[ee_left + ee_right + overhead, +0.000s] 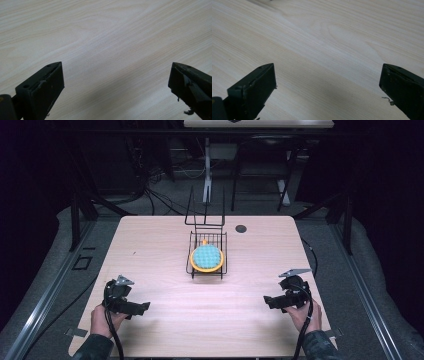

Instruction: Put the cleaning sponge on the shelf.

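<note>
A black wire basket stands at the middle of the wooden table, its handle folded back. Inside it lies a round blue item on an orange rim. My left gripper rests near the front left of the table, held by a hand, jaws pointing right. Its two black jaws stand wide apart over bare wood in the left gripper view. My right gripper sits at the front right, jaws pointing left. In the right gripper view its jaws are also wide apart with nothing between them.
A small dark round hole marks the table's far side, right of the basket. Beyond the table lie dark floor, cables and desk legs. Bare wood stretches between both grippers and the basket.
</note>
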`<state>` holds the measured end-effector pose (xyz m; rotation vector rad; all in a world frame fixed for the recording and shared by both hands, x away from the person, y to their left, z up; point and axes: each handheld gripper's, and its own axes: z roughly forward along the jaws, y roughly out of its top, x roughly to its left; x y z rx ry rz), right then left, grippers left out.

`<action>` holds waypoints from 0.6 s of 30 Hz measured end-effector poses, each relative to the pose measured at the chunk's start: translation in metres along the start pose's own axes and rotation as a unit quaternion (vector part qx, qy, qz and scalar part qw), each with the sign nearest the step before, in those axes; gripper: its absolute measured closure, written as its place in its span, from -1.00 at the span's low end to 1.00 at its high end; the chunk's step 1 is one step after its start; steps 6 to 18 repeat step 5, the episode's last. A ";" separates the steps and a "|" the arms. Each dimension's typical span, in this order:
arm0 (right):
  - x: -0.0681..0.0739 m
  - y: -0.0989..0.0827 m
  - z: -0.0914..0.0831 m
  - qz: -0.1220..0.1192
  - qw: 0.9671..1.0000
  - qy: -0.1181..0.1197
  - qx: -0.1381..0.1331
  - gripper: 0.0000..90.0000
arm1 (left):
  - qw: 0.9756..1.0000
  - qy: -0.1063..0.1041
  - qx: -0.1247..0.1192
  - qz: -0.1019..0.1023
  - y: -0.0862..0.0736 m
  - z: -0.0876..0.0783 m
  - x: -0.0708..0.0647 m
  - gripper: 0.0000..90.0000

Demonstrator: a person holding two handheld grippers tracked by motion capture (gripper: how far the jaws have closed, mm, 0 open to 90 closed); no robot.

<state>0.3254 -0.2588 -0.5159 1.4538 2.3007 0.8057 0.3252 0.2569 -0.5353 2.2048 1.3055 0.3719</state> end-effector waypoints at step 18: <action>-0.001 -0.001 0.002 -0.002 1.000 -0.004 0.004 -0.98 | 1.000 -0.001 0.002 0.002 0.001 0.001 -0.002 -0.99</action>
